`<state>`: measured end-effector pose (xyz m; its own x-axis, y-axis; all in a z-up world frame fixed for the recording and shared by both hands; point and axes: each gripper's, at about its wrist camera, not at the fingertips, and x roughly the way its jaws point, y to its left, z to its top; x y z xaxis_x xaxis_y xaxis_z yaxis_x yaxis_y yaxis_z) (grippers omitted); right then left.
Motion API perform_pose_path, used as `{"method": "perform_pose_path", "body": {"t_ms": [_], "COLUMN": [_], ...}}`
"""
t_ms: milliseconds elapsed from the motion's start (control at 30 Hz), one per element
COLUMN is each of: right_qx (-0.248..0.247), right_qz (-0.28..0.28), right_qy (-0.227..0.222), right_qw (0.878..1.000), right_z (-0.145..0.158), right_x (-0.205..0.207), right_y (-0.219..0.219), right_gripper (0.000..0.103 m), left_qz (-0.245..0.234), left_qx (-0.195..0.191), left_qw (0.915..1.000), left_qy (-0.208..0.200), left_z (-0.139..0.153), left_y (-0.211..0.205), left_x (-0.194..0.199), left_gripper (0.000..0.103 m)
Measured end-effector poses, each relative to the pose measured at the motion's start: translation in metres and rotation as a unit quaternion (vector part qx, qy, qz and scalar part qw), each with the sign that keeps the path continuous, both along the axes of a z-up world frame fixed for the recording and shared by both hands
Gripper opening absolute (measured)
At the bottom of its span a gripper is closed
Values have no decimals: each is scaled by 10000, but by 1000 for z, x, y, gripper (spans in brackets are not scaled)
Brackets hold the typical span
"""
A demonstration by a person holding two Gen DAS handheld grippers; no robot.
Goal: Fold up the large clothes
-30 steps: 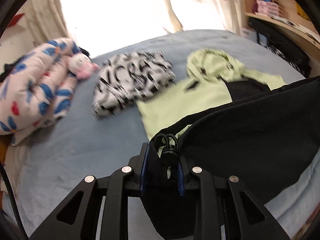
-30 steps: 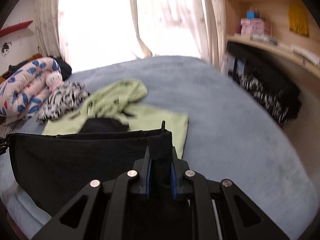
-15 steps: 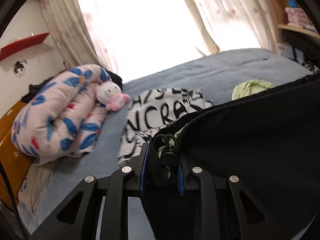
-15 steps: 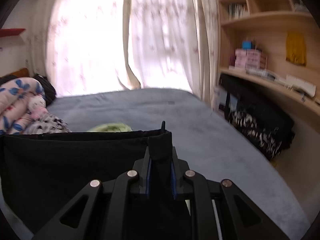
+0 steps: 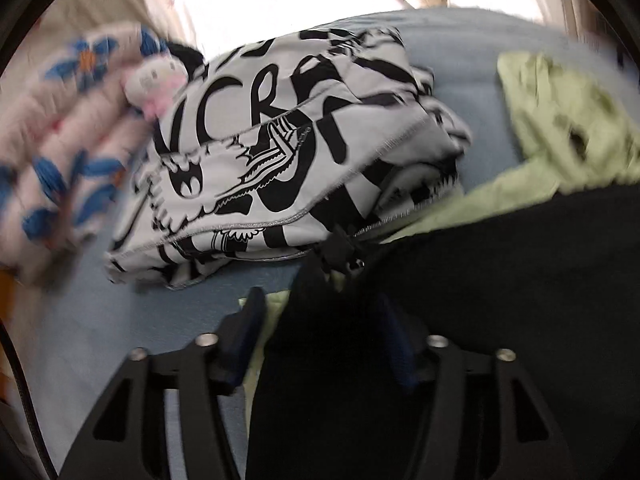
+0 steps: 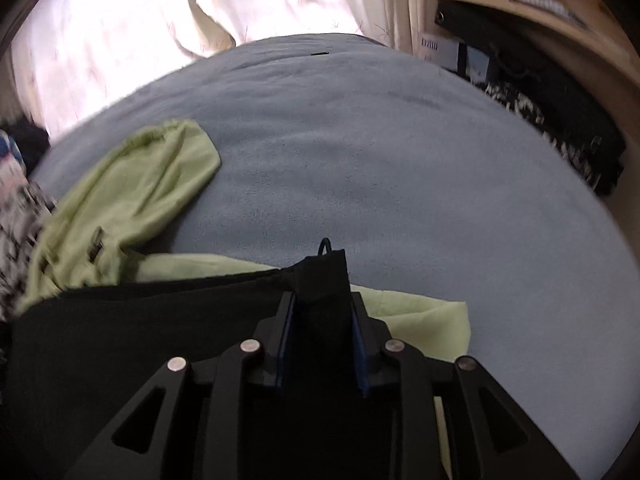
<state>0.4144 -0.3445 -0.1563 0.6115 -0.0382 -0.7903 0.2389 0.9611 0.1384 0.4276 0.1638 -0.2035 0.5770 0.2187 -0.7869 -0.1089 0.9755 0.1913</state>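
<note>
Left hand-held gripper (image 5: 320,328) spread wide, jaws just opened, black garment (image 5: 500,300) lying loose between the pads. Right hand-held gripper (image 6: 322,320) also just opened somewhat, a corner of the same black garment between its jaws; whether the pads press it, impossible to tell. Black garment spread over the green hoodie (image 6: 132,200) on the blue bed (image 6: 380,140). Just left of the hoodie, a black-and-white printed garment (image 5: 280,140); beyond that, a floral quilt (image 5: 60,152) with a pink plush toy (image 5: 154,80).
</note>
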Motion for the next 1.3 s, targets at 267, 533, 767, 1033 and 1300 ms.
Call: {"method": "perform_pose_path", "body": {"t_ms": [267, 533, 767, 1033, 1300], "right_qx": [1191, 988, 280, -90, -445], "right_qz": [-143, 543, 741, 737, 872], "right_qy": [-464, 367, 278, 278, 616], "right_qw": [9917, 9929, 9965, 9969, 9933], "right_z": [37, 6, 8, 8, -13], "right_x": [-55, -101, -107, -59, -28], "right_y": [-60, -57, -34, -27, -16], "right_gripper": [52, 52, 52, 52, 9], "left_qz": [470, -34, -175, -62, 170], "left_qx": [-1380, -1087, -782, -682, -783], "left_qw": [9892, 9932, 9966, 9975, 9968], "left_qy": [-137, 419, 170, 183, 71], "left_z": [32, 0, 3, -1, -2], "left_y": [71, 60, 33, 27, 28], "left_x": [-42, -111, -130, -96, -73], "left_gripper": [63, 63, 63, 63, 16]}}
